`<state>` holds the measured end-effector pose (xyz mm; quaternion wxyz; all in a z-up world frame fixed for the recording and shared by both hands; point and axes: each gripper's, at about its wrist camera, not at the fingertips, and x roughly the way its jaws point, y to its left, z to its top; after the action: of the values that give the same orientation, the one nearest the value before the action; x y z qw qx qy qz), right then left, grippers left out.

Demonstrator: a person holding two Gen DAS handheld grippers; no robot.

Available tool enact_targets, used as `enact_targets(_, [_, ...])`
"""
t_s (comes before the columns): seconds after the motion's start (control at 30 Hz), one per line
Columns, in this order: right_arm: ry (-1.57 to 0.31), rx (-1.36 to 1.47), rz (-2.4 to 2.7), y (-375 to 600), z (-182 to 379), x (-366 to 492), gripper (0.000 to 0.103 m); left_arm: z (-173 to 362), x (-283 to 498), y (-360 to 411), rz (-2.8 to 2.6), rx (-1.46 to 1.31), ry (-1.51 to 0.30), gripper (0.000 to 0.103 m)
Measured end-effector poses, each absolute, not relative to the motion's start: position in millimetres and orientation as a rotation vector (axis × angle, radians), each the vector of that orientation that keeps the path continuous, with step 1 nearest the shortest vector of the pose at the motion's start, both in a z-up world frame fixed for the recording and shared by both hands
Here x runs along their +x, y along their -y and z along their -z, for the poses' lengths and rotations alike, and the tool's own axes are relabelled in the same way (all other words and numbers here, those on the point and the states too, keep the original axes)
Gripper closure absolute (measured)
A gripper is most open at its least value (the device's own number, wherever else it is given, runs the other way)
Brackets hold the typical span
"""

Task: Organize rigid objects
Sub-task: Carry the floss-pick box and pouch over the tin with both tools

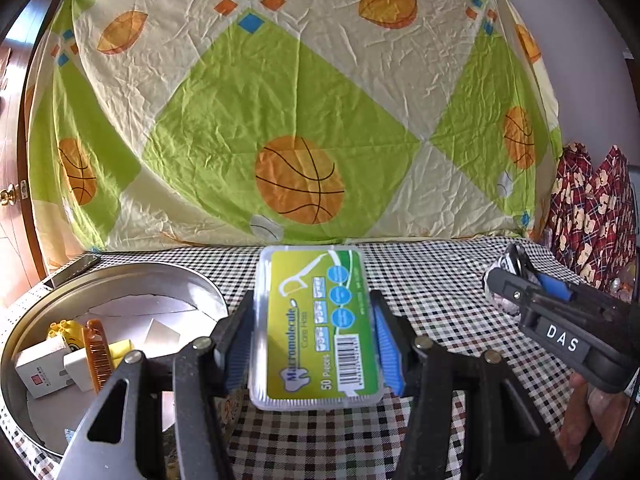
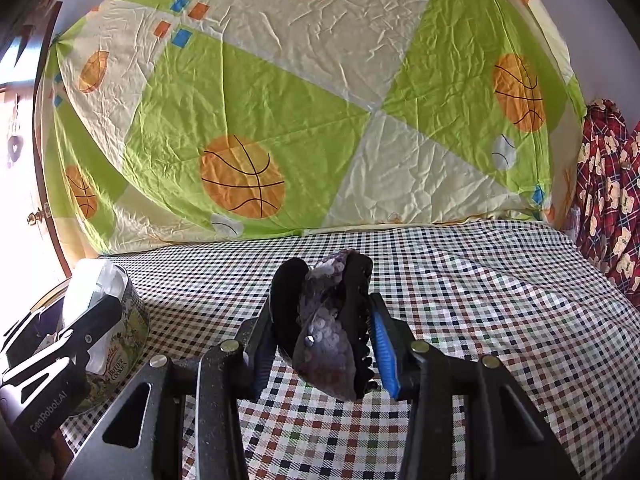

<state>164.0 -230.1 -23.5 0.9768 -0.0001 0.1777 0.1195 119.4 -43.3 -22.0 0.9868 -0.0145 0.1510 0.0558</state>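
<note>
Floss-pick box (image 1: 314,326): my left gripper (image 1: 314,344) clamps long sides; light, stiff, slick. Right gripper (image 2: 320,340) clamps sequined hair claw (image 2: 326,332).

The floss pick box (image 1: 314,326) reads "Care Floss" and "50 Pieces" beside a barcode. The right hand-held gripper (image 1: 520,280) carries a "DAS" tag. The tin (image 2: 120,344) says "BUTTER COOKIES"; the left hand-held gripper (image 2: 90,320) reads "GenRobot.AI".
</note>
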Motion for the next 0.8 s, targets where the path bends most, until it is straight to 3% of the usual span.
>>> enact_targets(0.8, [-0.269,-0.021,-0.291,214.2,21.2,135.4,0.058,18.3,88.0,15.5,-0.171,-0.081,-0.231,0.049])
